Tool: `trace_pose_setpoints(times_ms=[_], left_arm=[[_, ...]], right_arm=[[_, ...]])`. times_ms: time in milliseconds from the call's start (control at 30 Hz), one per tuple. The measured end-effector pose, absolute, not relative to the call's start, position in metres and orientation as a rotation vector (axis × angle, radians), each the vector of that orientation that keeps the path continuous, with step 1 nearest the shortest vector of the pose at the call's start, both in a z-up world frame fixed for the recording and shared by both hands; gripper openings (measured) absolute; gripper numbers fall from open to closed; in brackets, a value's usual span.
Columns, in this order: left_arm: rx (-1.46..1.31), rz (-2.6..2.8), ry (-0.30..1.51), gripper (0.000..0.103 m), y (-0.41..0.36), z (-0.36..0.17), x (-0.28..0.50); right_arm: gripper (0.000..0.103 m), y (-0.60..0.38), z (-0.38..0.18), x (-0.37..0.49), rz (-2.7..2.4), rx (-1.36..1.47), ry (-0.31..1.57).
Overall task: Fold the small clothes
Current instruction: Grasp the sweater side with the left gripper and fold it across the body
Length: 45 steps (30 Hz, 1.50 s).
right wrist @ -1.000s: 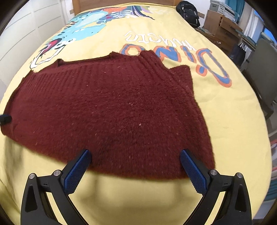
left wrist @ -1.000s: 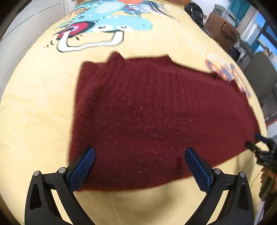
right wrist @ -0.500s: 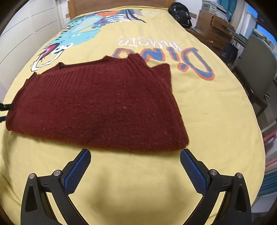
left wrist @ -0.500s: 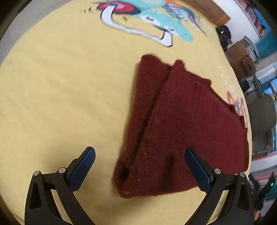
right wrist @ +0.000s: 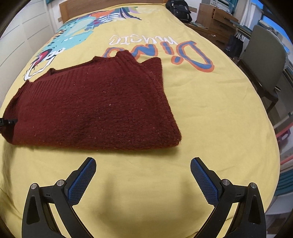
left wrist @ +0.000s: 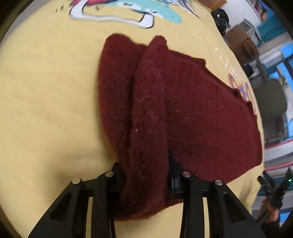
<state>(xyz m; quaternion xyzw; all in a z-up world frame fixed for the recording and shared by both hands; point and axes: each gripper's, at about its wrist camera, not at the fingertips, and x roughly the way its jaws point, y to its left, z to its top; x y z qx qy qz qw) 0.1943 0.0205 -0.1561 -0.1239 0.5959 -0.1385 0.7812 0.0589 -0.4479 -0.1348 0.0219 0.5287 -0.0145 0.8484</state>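
Observation:
A maroon knitted sweater (left wrist: 192, 109) lies folded on the yellow bedspread (left wrist: 45, 109). My left gripper (left wrist: 144, 164) is at its near left corner, where a thick bunched fold fills the gap between the jaws. They are closing and the pads press on the knit. In the right wrist view the sweater (right wrist: 91, 104) lies flat, and the left gripper's tip (right wrist: 7, 121) shows at its left end. My right gripper (right wrist: 142, 163) stands open over bare bedspread, just in front of the sweater's near edge, touching nothing. It also shows in the left wrist view as the right gripper (left wrist: 272, 186) held in a hand.
The bedspread (right wrist: 210, 113) carries a dinosaur print and lettering. A grey chair (right wrist: 263, 60) stands off the bed's right side, with a wooden chest of drawers (right wrist: 214, 16) and a black backpack (right wrist: 180, 9) beyond it. A white wall runs along the left.
My left gripper swung to the sweater's left end and its wide jaws came together on the bunched corner. My right gripper drew back, so the sweater's edge now lies beyond its fingers.

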Motion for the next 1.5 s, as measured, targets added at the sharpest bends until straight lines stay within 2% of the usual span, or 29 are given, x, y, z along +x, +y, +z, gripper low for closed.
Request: trace_pose_setpoints(times_ms=[400, 667, 867, 1033, 1233, 1500], left_arm=[[-0.188, -0.421, 1.149, 0.024, -0.051, -0.047, 0.187], [-0.104, -0.515, 1.138, 0.023, -0.164, -0.024, 0.203], [-0.019, -0.597, 1.164, 0.022, -0.264, -0.034, 0.211], [0.095, -0.565, 1.238, 0.022, -0.331, -0.081, 0.208], [0.115, -0.501, 1.291, 0.024, -0.341, -0.118, 0.203], [0.057, -0.490, 1.311, 0.035, -0.340, -0.126, 0.206]], right_arm=[[0.103, -0.479, -0.106, 0.052, -0.035, 0.116, 1.031], [0.103, -0.518, -0.084, 0.049, -0.067, 0.149, 0.972], [0.103, -0.548, -0.074, 0.042, -0.100, 0.159, 0.952], [0.103, -0.563, -0.087, 0.036, -0.120, 0.173, 1.016], [0.103, -0.573, -0.107, 0.028, -0.137, 0.218, 1.072], [0.103, -0.570, -0.114, 0.024, -0.124, 0.230, 1.089]])
